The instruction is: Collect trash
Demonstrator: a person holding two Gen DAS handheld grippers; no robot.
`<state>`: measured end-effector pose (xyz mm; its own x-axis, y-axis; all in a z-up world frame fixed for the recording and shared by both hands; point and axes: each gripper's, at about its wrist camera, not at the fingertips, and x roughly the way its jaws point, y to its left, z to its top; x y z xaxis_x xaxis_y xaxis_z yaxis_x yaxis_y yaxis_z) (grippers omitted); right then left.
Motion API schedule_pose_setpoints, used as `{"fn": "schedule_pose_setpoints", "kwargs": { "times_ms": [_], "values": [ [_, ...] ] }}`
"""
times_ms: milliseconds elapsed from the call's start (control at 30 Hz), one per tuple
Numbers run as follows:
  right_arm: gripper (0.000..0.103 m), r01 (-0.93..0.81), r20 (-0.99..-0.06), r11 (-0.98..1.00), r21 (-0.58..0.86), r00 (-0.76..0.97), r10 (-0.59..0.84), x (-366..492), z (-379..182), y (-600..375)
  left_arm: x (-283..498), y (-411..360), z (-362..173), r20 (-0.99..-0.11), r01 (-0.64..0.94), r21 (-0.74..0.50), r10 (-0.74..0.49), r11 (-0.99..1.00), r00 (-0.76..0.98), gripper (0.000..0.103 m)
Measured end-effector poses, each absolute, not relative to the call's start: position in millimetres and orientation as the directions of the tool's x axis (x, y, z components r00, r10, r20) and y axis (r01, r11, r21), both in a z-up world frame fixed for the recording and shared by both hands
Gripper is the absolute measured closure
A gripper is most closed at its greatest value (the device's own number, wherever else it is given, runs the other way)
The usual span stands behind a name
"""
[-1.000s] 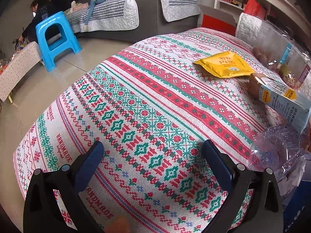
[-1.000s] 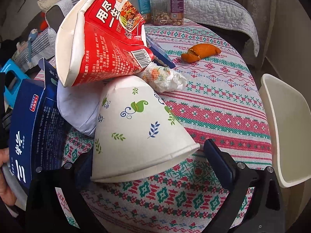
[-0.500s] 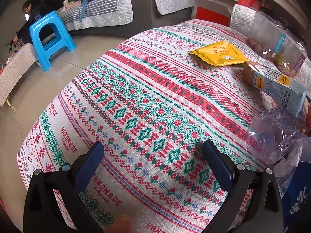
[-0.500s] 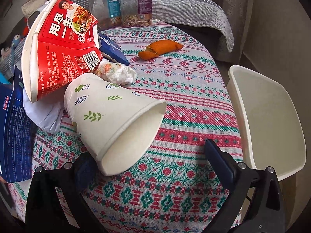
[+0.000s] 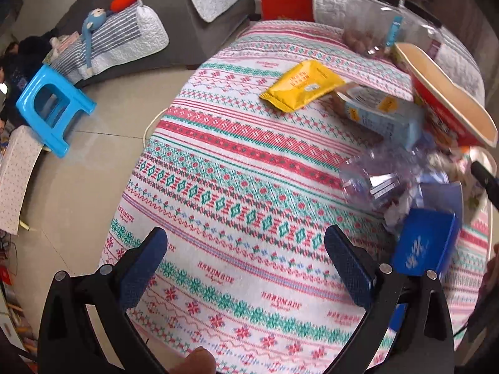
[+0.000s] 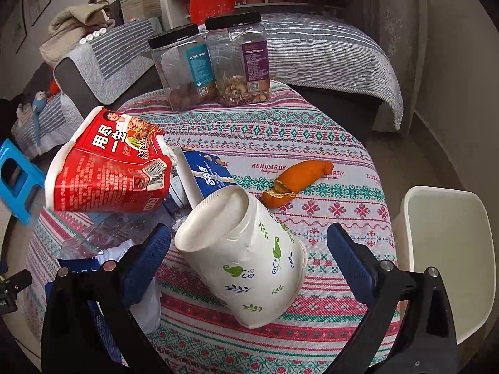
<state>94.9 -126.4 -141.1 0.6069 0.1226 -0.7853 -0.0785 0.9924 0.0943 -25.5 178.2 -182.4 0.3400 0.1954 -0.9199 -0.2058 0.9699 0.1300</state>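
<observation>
The right tongs point(image 6: 249, 243) stand spread wide and released, with the white paper cup point(image 6: 241, 257) lying on its side between the two tips — base end toward the far side, rim toward the tongs. To take it well, I would close across the cup's mid-wall gently, since thin paper will likely crush or squirt out under a hard squeeze. The white bin point(image 6: 443, 249) waits just off the right tip, beyond the table edge, so the carry looks short and unobstructed. Left of the tongs the red noodle tub point(image 6: 106, 171), a blue carton point(image 6: 207, 173) and crumpled clear plastic point(image 6: 103, 233) crowd close; ahead lies an orange peel point(image 6: 296, 179).

The left tongs point(image 5: 244, 261) are also released, holding nothing, over bare tablecloth point(image 5: 237, 162) — the yellow packet point(image 5: 301, 85) lies well ahead of them.
</observation>
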Motion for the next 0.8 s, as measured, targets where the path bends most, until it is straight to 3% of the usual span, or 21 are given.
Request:
{"fn": "schedule_pose_setpoints", "kwargs": {
  "times_ms": [100,300,433,533,633,800],
  "values": [
    [0.007,-0.108,-0.799,0.986,0.131,0.577,0.169,75.3,-118.4,-140.9,-62.1,152.5,-200.0,-0.958,-0.019,0.171,0.171,0.985,0.229,0.005],
    [0.007,-0.105,-0.793,0.976,0.188,0.571,0.214,45.7,-100.7,-154.2,-47.7,94.0,-232.0,-0.973,0.117,0.175,0.154,0.977,0.170,0.005],
    [0.007,-0.114,-0.804,0.987,0.117,0.572,0.161,46.9,-116.5,-153.5,19.4,69.0,-212.6,-0.921,0.042,0.209,0.182,0.977,0.345,0.005],
    [0.007,-0.075,-0.816,0.991,0.112,0.562,0.135,45.6,-127.8,-166.5,46.7,65.9,-183.6,-0.905,-0.001,0.137,0.125,0.991,0.407,0.005],
    [0.007,-0.065,-0.832,0.991,0.113,0.539,0.130,46.1,-139.5,-172.7,28.8,77.3,-161.1,-0.904,0.012,0.056,0.046,0.998,0.426,0.005],
    [0.007,-0.081,-0.861,0.994,0.073,0.498,0.104,56.0,-165.0,-158.7,-6.8,112.6,-150.7,-0.884,-0.059,0.082,0.100,0.995,0.456,0.005]
  ]
}}
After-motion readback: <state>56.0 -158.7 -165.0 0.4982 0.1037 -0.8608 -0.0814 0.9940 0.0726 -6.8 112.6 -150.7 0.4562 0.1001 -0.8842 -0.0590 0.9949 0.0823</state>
